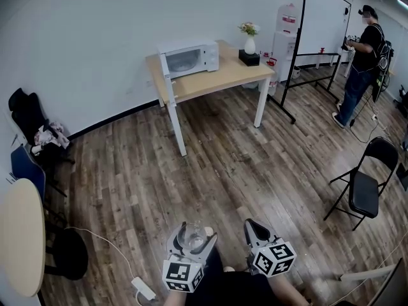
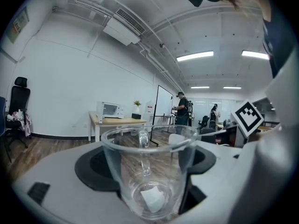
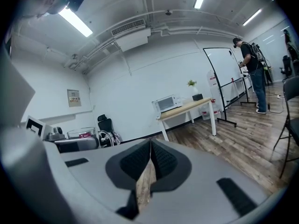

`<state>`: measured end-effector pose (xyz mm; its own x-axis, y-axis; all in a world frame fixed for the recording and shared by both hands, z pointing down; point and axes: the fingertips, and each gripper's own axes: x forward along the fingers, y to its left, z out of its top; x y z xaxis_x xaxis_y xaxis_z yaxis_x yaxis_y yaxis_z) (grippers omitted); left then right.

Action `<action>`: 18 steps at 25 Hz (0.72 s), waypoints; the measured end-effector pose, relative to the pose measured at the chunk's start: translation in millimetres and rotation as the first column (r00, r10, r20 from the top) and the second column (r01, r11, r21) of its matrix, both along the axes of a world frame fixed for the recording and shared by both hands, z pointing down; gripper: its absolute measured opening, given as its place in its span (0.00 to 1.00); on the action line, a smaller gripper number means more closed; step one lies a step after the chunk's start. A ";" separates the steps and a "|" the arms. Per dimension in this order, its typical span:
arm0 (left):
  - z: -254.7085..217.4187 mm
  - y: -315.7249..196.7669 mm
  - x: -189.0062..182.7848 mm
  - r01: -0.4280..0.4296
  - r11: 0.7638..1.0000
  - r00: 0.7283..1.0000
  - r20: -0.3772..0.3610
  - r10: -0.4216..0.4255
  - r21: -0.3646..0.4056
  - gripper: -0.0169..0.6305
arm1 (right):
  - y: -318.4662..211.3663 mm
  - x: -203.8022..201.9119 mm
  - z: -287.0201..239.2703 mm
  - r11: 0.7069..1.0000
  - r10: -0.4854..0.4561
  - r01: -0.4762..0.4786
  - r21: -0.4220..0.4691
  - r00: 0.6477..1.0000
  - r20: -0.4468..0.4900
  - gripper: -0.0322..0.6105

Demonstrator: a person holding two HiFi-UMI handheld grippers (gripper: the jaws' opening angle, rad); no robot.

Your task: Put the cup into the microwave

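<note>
My left gripper (image 1: 192, 236) is shut on a clear glass cup (image 1: 191, 236) with a handle, held upright low in the head view. The left gripper view shows the cup (image 2: 148, 169) filling the space between the black pads (image 2: 96, 169), its handle turned away. My right gripper (image 1: 255, 229) hangs beside it, shut with nothing in it; its pads (image 3: 163, 160) meet in the right gripper view. The white microwave (image 1: 189, 58) stands with its door closed on a wooden table (image 1: 213, 77) far across the room, and is small in both gripper views (image 2: 110, 109) (image 3: 168, 102).
A vase of flowers (image 1: 249, 37) and a black box (image 1: 249, 58) share the table. A whiteboard (image 1: 324, 24) and a standing person (image 1: 363, 62) are at the far right. A black folding chair (image 1: 363, 187) stands right; a round table (image 1: 22, 234) and stool (image 1: 69, 252) stand left.
</note>
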<state>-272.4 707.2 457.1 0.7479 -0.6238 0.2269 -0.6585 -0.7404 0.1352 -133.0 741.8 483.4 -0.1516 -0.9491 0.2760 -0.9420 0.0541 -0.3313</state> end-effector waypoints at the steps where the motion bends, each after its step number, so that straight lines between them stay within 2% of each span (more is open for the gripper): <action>1: 0.5 -5.9 0.9 -0.002 1.000 1.000 0.000 0.002 0.002 0.65 | -5.1 0.5 0.5 1.000 0.000 0.000 0.003 1.000 0.001 0.04; 18: -8.0 -144.1 33.8 -0.027 0.999 1.000 0.003 0.027 0.017 0.65 | -140.5 31.6 -4.0 1.000 0.020 -0.020 0.012 1.000 0.000 0.04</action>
<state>-238.6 563.1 449.1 0.7636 -0.6075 0.2187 -0.6389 -0.7599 0.1201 -101.4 601.3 479.4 -0.1325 -0.9551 0.2650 -0.9430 0.0392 -0.3304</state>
